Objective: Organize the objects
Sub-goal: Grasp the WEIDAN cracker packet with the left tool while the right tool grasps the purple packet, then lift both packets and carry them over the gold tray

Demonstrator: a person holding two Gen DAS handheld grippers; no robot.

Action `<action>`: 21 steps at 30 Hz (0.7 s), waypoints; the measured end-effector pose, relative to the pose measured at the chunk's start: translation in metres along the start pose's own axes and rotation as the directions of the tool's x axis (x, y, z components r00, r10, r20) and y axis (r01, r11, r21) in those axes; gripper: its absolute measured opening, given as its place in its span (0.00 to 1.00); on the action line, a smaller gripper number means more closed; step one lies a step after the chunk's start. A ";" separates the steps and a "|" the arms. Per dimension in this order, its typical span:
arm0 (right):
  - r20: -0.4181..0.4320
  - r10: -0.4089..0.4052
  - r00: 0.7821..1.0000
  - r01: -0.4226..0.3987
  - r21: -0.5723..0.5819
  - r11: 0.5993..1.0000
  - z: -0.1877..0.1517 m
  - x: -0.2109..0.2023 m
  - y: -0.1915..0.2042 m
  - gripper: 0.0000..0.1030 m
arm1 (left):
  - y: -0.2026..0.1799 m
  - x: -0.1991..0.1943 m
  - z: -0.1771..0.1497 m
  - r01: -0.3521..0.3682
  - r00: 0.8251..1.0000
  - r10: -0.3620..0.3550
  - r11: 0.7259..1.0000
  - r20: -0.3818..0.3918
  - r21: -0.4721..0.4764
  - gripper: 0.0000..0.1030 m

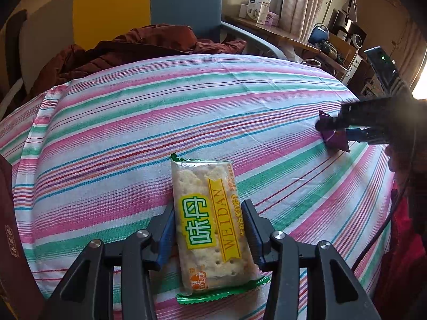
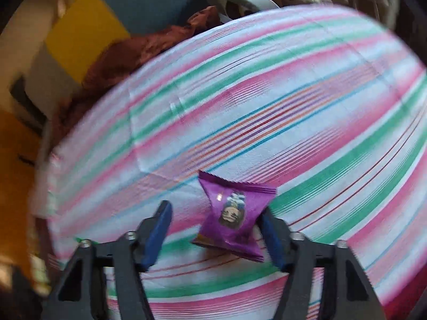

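Note:
A clear cracker packet (image 1: 205, 186) with green ends and yellow lettering lies on the striped cloth (image 1: 133, 133). My left gripper (image 1: 209, 210) is shut on it, one pad against each long side. Far to the right, a small purple snack packet (image 1: 335, 141) rests on the cloth with my right gripper (image 1: 331, 130) over it. In the blurred right wrist view the purple packet (image 2: 234, 218) sits between the fingers of the right gripper (image 2: 214, 210). It touches the right finger (image 2: 269, 232), but a gap separates it from the left finger (image 2: 160, 221).
A dark red jacket (image 1: 128, 50) is heaped at the cloth's far edge, before a yellow and blue chair back (image 1: 149, 2). A desk with boxes (image 1: 259, 10) and electronics stands at the back right. A person's red sleeve (image 1: 400, 240) is at the right edge.

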State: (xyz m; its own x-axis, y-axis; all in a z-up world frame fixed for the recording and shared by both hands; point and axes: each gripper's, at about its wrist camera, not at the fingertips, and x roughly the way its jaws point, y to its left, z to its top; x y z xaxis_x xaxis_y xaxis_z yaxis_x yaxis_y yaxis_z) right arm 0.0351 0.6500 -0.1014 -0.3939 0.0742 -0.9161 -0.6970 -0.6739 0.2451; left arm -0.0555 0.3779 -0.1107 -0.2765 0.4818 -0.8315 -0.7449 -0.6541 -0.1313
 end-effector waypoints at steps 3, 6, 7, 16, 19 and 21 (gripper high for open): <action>0.004 -0.098 0.995 0.098 -0.087 0.991 -0.009 -0.003 0.007 0.36 | 0.000 -0.002 -0.003 -0.002 1.000 0.002 1.000 0.005 0.012 0.45; -0.007 -0.122 0.993 0.118 -0.201 0.972 -0.035 -0.009 0.025 0.35 | -0.001 -0.005 -0.008 -0.017 1.000 0.017 1.000 0.014 0.014 0.45; -0.008 -0.119 0.993 0.113 -0.247 0.962 -0.045 -0.010 0.033 0.36 | -0.002 -0.007 -0.011 -0.024 1.000 0.024 1.000 0.014 0.012 0.45; 0.022 -0.075 0.997 0.076 -0.490 0.868 -0.119 -0.020 0.089 0.36 | -0.001 -0.026 -0.038 -0.069 0.997 0.070 0.998 0.036 -0.013 0.45; 0.030 -0.056 0.998 0.063 -0.491 0.869 -0.120 -0.021 0.086 0.36 | 0.000 -0.028 -0.042 -0.075 0.996 0.075 0.997 0.048 -0.008 0.45; 0.033 -0.051 0.998 0.060 -0.494 0.867 -0.122 -0.022 0.085 0.36 | 0.000 -0.028 -0.043 -0.079 0.995 0.079 0.997 0.056 -0.009 0.45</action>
State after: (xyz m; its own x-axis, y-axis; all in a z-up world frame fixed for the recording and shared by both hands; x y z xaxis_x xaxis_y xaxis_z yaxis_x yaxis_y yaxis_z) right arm 0.0573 0.5014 -0.0984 -0.3776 0.1322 -0.9165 -0.3320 -0.9433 0.0007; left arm -0.0216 0.3397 -0.1107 -0.3681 0.4601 -0.8079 -0.7151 -0.6954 -0.0702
